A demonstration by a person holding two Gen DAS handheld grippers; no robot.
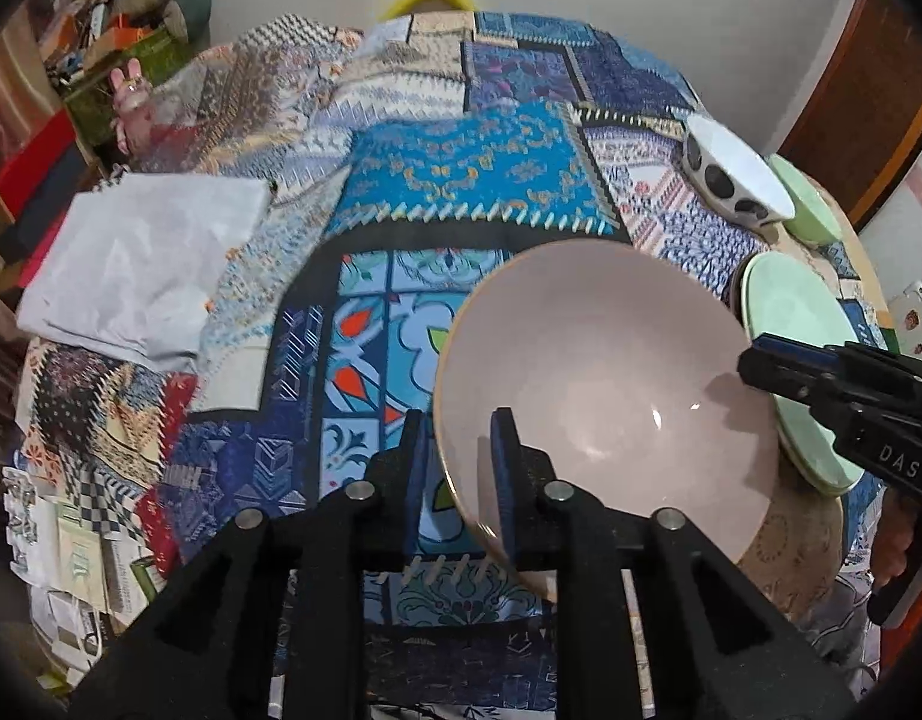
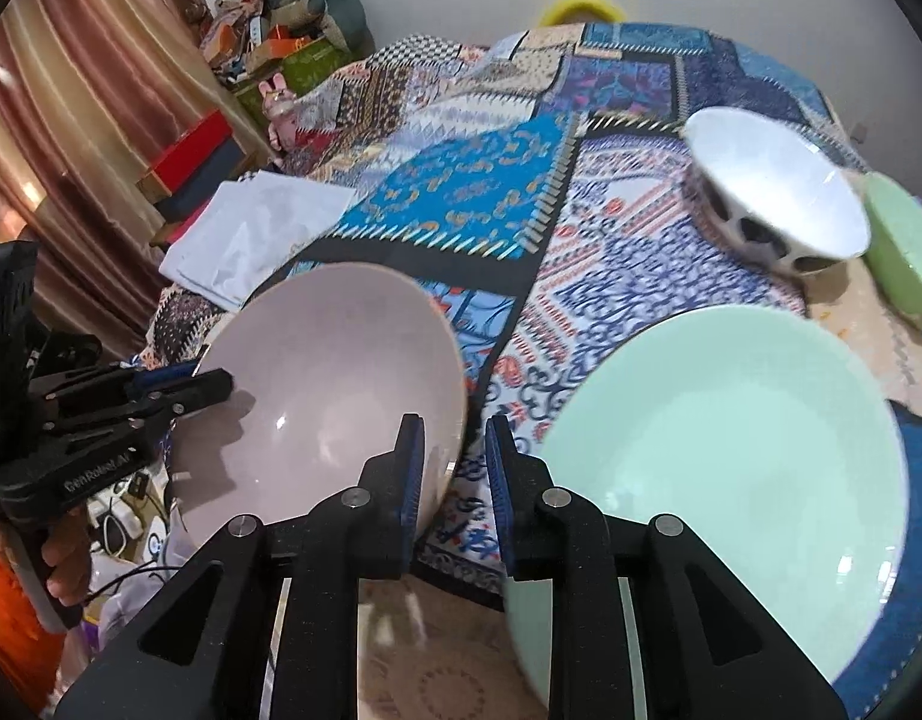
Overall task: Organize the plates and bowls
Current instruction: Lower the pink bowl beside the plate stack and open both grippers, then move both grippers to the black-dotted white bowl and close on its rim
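A pale pink bowl [image 1: 605, 378] [image 2: 323, 372] sits tilted near the table's front. My left gripper [image 1: 459, 423] straddles its near rim, one finger outside and one inside. A sliver of cloth shows beside the rim, so the pads do not press it. In the right wrist view the left gripper [image 2: 215, 381] is at the bowl's left rim. A mint green plate [image 2: 731, 438] [image 1: 797, 324] lies right of the bowl. My right gripper [image 2: 455, 426] [image 1: 752, 354] hovers between bowl and plate, narrowly open, with only tablecloth in its gap.
A white bowl with black spots [image 2: 779, 192] [image 1: 737, 174] and a green dish [image 2: 899, 246] stand at the back right. A folded grey cloth [image 1: 143, 264] lies at the left. A beige mat [image 2: 449, 660] lies by the round table's front edge. Clutter and curtains stand beyond the table.
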